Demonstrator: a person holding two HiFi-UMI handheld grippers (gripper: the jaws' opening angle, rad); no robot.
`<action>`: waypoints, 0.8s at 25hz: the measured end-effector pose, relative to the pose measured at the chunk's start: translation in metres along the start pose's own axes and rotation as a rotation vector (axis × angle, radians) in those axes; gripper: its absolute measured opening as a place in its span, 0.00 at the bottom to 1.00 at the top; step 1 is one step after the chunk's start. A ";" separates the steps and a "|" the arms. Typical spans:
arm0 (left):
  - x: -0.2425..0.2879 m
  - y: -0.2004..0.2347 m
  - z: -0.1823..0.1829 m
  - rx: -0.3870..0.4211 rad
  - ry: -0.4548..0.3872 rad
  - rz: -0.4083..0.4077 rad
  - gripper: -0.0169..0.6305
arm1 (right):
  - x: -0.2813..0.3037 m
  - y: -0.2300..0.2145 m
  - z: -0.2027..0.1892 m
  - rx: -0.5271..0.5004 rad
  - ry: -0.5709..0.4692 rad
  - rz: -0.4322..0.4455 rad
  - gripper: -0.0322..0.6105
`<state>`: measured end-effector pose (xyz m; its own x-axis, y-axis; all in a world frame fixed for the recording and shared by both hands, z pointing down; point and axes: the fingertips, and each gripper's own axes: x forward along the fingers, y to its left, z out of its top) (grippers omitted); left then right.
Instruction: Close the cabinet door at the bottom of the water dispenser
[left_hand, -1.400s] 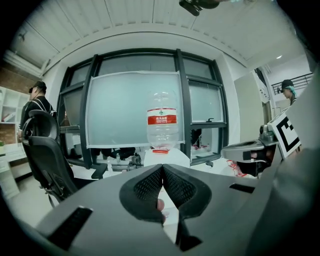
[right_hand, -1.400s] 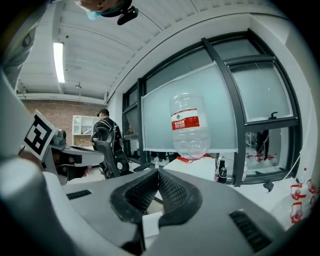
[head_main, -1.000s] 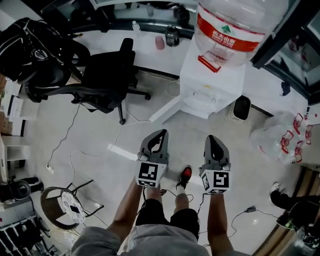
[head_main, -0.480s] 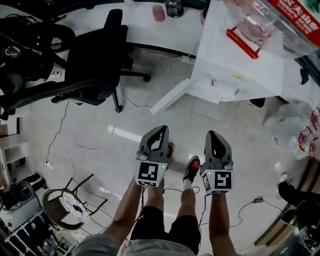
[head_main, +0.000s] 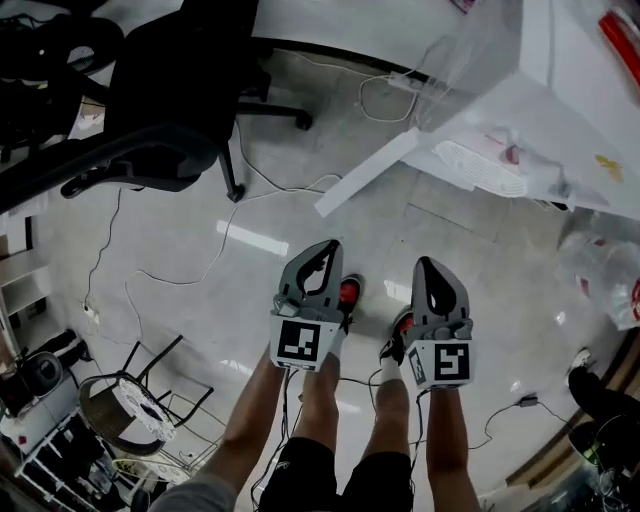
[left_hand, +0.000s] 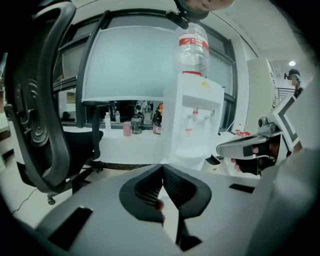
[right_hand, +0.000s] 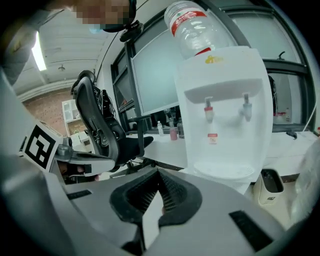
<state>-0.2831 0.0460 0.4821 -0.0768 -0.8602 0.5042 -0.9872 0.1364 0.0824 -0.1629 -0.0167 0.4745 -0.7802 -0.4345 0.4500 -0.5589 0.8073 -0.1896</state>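
Nearest, above the person's two red-trimmed shoes (head_main: 347, 292), are the two grippers. The left gripper (head_main: 327, 245) and the right gripper (head_main: 424, 262) each have their jaws pressed together on nothing, and each bears one cube (head_main: 298, 342) with a black square marker. Beyond them, one white cabinet door (head_main: 365, 172) stands swung out from the foot of the water dispenser (right_hand: 225, 115). Two taps (right_hand: 209, 111) sit above what looks like a small red tag (right_hand: 212, 137). The single bottle (right_hand: 192, 25) on top has a red label whose print is too blurred to read.

An office: a black swivel chair (head_main: 180, 90), a bottled water dispenser (right_hand: 225, 110) (cables (head_main: 104, 243) trail over the floor (head_main: 480, 260)).
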 end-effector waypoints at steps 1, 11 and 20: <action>0.004 0.004 -0.010 -0.002 0.005 0.001 0.06 | 0.008 0.003 -0.009 0.001 0.006 0.007 0.08; 0.031 0.039 -0.095 -0.077 0.061 -0.004 0.06 | 0.057 0.025 -0.076 -0.003 0.069 0.051 0.08; 0.061 0.063 -0.131 0.045 0.155 -0.016 0.19 | 0.077 0.028 -0.100 0.012 0.120 0.035 0.08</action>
<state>-0.3317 0.0662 0.6308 -0.0417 -0.7757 0.6297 -0.9936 0.0982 0.0551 -0.2102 0.0124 0.5912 -0.7607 -0.3548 0.5436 -0.5357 0.8160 -0.2172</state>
